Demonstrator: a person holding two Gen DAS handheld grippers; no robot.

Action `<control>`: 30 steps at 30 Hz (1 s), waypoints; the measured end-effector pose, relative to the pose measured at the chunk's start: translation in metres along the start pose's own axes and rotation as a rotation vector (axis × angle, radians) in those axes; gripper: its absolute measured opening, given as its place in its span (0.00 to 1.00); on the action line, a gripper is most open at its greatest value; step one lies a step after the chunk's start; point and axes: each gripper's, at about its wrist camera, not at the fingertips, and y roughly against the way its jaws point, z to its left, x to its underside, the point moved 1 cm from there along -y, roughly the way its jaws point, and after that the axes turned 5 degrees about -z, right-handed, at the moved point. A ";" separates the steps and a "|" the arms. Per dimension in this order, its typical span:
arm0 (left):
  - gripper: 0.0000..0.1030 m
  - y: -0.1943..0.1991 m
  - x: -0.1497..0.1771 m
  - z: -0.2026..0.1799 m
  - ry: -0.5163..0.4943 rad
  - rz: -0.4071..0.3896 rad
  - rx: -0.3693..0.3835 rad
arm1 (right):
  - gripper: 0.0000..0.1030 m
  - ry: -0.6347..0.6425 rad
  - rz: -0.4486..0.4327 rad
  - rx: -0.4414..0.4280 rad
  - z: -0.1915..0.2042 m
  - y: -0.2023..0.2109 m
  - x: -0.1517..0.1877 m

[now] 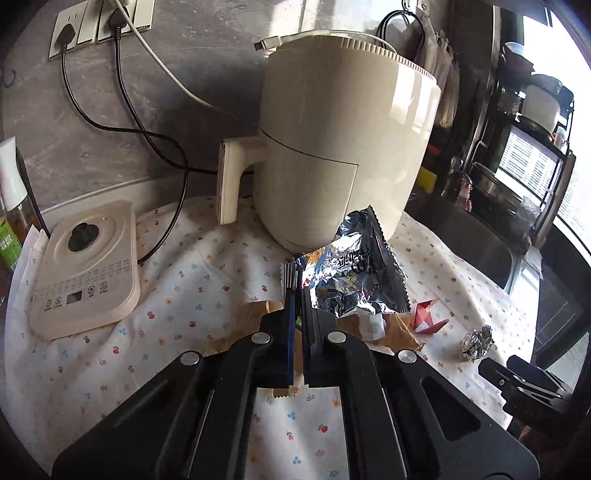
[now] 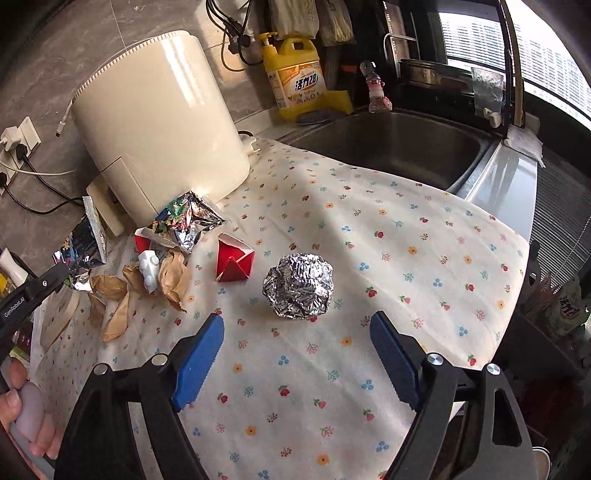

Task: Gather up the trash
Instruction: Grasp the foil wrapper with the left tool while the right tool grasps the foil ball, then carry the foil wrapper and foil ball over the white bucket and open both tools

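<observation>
My left gripper (image 1: 297, 291) is shut on the edge of a silver foil snack wrapper (image 1: 354, 273) and holds it up above the floral cloth; the wrapper also shows in the right wrist view (image 2: 83, 240). My right gripper (image 2: 295, 354) is open and empty, its blue fingers (image 2: 199, 354) just short of a crumpled foil ball (image 2: 299, 286), also seen in the left wrist view (image 1: 477, 341). More trash lies left of the ball: a red folded paper (image 2: 234, 258), brown paper scraps (image 2: 125, 295), a white plastic piece (image 2: 149, 273), a second shiny wrapper (image 2: 188, 221).
A cream air fryer (image 2: 159, 122) stands at the back of the floral cloth (image 2: 369, 258). A kettle base (image 1: 85, 269) sits at the left. A steel sink (image 2: 399, 144) and a yellow detergent bottle (image 2: 295, 74) lie behind. Cables hang from wall sockets (image 1: 99, 26).
</observation>
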 end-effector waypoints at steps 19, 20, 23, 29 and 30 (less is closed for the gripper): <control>0.04 -0.015 -0.007 -0.030 -0.014 -0.002 -0.056 | 0.41 0.069 -0.033 -0.006 0.004 0.005 -0.016; 0.04 -0.012 -0.006 -0.034 -0.017 -0.002 -0.053 | 0.41 0.064 -0.039 -0.005 0.001 0.011 -0.016; 0.04 -0.001 -0.004 -0.046 -0.025 -0.006 -0.044 | 0.41 0.058 -0.060 -0.005 -0.008 0.033 -0.016; 0.04 0.029 0.003 -0.071 -0.041 -0.016 -0.027 | 0.41 0.037 -0.092 0.001 -0.032 0.077 -0.012; 0.04 0.035 0.005 -0.077 -0.046 -0.018 -0.022 | 0.41 0.033 -0.098 0.001 -0.036 0.085 -0.011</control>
